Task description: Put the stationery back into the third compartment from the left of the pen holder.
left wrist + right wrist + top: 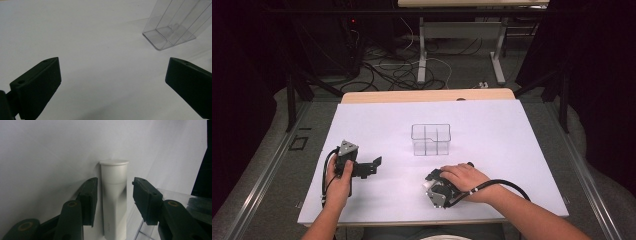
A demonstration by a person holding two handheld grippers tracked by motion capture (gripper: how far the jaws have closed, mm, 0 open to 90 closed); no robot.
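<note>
A white tube (114, 195) with a flat round cap lies on the white table sheet between the jaws of my right gripper (113, 181). Its pads stand close on either side with a thin gap on each, so it is open. In the high view my right gripper (433, 184) rests near the front edge under a hand, a bit of the white tube (427, 184) showing at its tip. My left gripper (373, 165) sits at the front left, jaws wide open and empty (112, 67). A clear divided box (431, 139) stands mid-table, ahead of the left gripper (172, 27).
The white sheet (492, 130) covers the table, with a wooden strip (427, 96) along the far edge. Beyond it are cables on the floor (397, 70) and the legs of another table (422, 55). Dark curtains close both sides.
</note>
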